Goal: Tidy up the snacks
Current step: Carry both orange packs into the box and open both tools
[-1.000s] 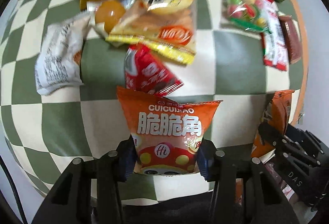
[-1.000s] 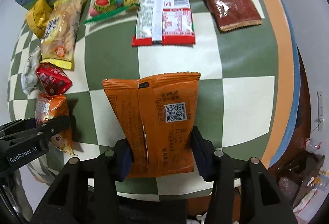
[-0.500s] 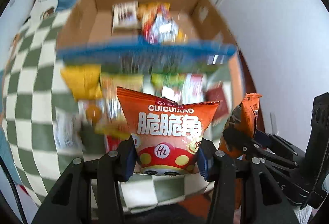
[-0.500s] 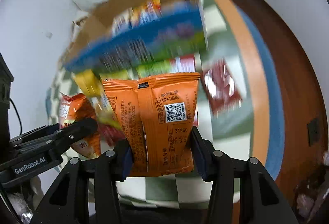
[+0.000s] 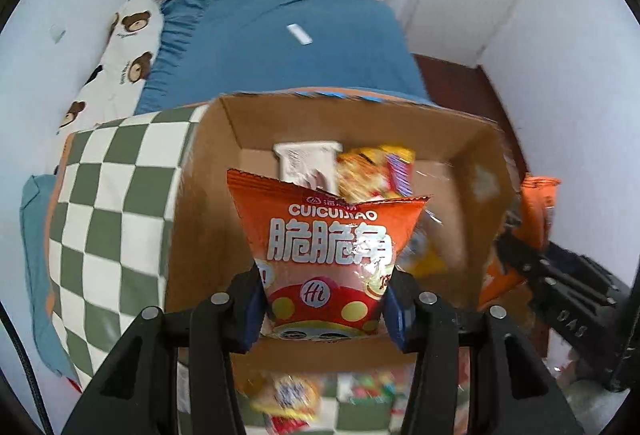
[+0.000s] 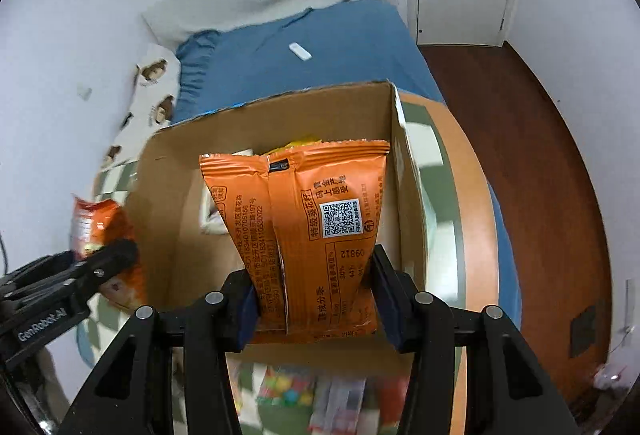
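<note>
You are working in soft, even room light with no hard shadows; the white walls read slightly blue-grey. Both fisheye views bend straight lines hard toward the rim and end in a black circular vignette. The held orange bag (image 5: 328,255) in your left view and the orange packet (image 6: 316,235) in your right view stay sharp, with small glints of glare on the foil. Behind them the cardboard box (image 5: 208,195) is smeared along its edges, and the loose snacks (image 6: 320,395) at the near edge are heavily motion-blurred. The far bed looks only mildly soft.
</note>
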